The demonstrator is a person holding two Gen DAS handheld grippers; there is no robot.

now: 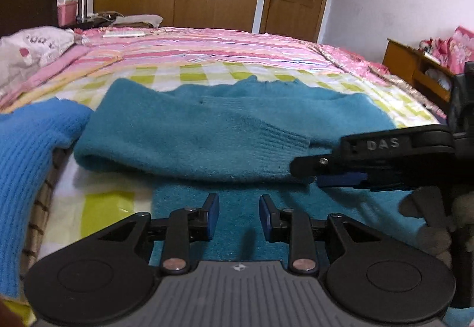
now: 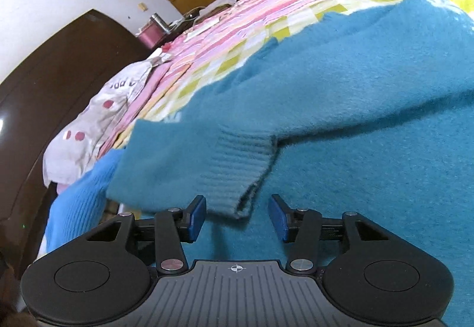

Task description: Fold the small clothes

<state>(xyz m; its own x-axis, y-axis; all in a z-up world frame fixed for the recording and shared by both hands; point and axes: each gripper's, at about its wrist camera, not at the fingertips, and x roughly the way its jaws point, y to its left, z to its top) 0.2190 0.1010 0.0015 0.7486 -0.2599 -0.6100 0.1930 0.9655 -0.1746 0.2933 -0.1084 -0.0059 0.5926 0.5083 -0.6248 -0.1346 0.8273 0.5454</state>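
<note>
One teal sweater (image 1: 207, 131) and one blue sweater (image 1: 26, 143) lie on the bed (image 1: 207, 45). Left gripper (image 1: 239, 216) and right gripper (image 2: 237, 216) fingers are apart, holding nothing.

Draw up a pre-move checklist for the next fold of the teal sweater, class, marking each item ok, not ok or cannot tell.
1. Left gripper empty, jaws apart: ok.
2. Right gripper released, jaws apart, cuff lying just ahead of them: ok.
3. Sleeve folded across the teal sweater: ok.
4. Other sleeve folded in: cannot tell.
5. Blue knit garment clear of the sweater: not ok, it touches its left edge.
6. Bedspread free beyond the sweater: ok.
</note>
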